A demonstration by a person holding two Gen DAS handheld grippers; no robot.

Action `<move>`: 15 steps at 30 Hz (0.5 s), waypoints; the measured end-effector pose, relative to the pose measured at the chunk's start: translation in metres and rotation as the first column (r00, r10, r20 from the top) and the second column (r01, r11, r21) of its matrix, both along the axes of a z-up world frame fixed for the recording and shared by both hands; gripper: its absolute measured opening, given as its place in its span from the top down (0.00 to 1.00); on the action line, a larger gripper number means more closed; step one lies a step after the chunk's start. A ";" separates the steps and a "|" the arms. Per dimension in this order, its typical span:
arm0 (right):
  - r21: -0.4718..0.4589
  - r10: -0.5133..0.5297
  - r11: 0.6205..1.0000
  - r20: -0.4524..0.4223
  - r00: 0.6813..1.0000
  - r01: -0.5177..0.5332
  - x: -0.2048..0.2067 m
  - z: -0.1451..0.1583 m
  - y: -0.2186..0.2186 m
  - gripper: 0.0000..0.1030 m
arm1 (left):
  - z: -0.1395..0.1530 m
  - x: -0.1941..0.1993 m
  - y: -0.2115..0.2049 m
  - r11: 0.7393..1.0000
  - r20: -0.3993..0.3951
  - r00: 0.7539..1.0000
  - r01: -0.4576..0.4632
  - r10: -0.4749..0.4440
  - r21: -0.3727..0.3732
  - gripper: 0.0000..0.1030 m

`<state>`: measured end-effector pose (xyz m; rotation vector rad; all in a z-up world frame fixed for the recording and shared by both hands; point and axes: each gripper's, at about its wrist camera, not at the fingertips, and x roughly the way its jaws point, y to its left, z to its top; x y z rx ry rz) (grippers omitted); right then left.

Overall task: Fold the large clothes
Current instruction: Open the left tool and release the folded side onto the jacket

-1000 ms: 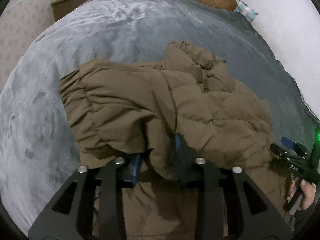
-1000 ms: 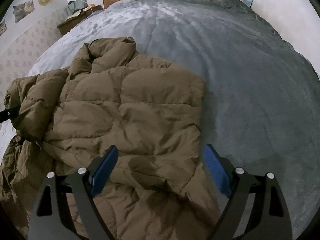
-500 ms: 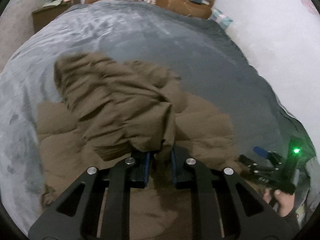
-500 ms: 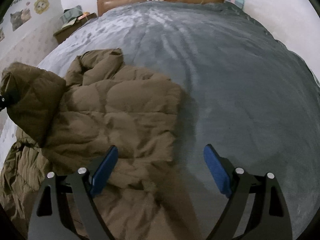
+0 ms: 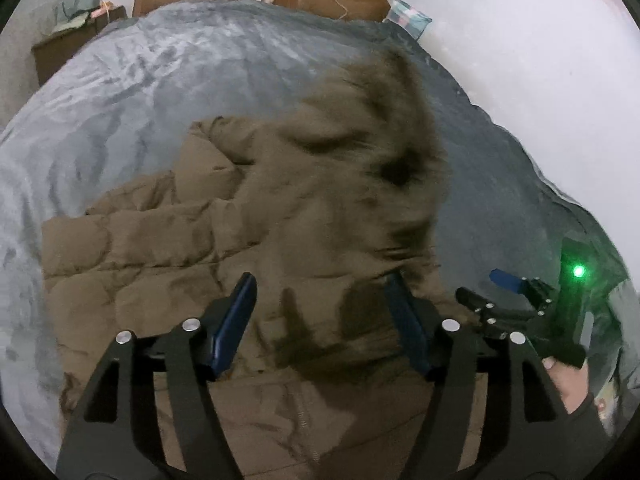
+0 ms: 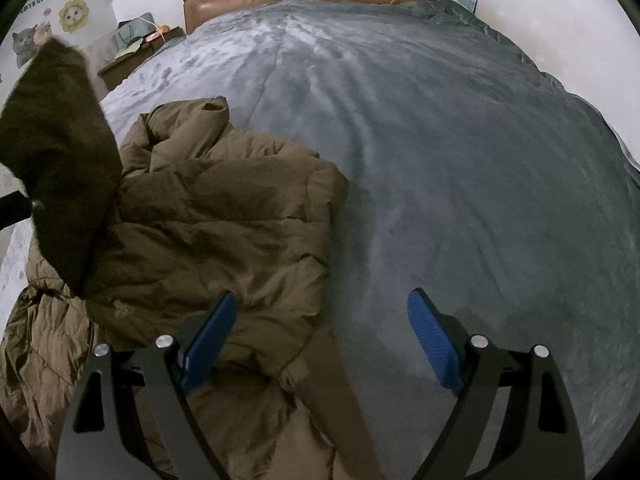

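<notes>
Spreading on one bed (image 6: 460, 140), one jacket (image 6: 224, 216), two grippers open.

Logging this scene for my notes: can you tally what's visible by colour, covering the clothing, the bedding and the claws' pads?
Brown: 1, jacket
Grey: 1, bed cover
Blue: 4, pads, two on the left claw, two on the right claw
Total: 6

The left gripper (image 5: 320, 320), clamped on the brown puffer jacket's (image 5: 168, 264) sleeve (image 5: 360, 152) a moment ago, has just opened, and the blurred sleeve flies free.
</notes>
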<state>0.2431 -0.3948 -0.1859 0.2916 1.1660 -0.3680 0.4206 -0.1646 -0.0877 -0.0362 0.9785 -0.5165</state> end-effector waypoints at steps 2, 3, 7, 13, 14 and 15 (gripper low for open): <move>0.001 0.000 1.000 -0.001 1.000 0.000 0.000 0.000 0.000 0.15 | 0.000 -0.001 0.007 1.000 0.009 1.000 -0.007 0.006 0.020 0.32; 0.001 0.000 1.000 -0.004 1.000 0.000 0.000 -0.001 0.001 0.15 | -0.001 -0.002 0.014 0.999 0.016 1.000 -0.014 0.014 0.037 0.31; 0.001 0.006 1.000 -0.014 1.000 -0.006 0.000 -0.004 0.004 0.15 | -0.011 -0.001 0.052 0.991 0.041 0.997 -0.066 0.061 0.113 0.29; -0.004 0.020 1.000 -0.015 1.000 -0.020 0.011 -0.004 0.009 0.15 | -0.031 0.025 0.122 0.956 0.027 0.979 -0.201 0.200 0.213 0.29; 0.002 0.023 1.000 -0.009 1.000 -0.023 0.016 -0.002 0.010 0.15 | -0.035 0.028 0.130 0.951 0.019 0.976 -0.217 0.219 0.221 0.29; 0.007 0.025 1.000 -0.005 1.000 -0.025 0.019 -0.002 0.012 0.15 | -0.041 0.032 0.140 0.944 0.008 0.970 -0.237 0.241 0.232 0.29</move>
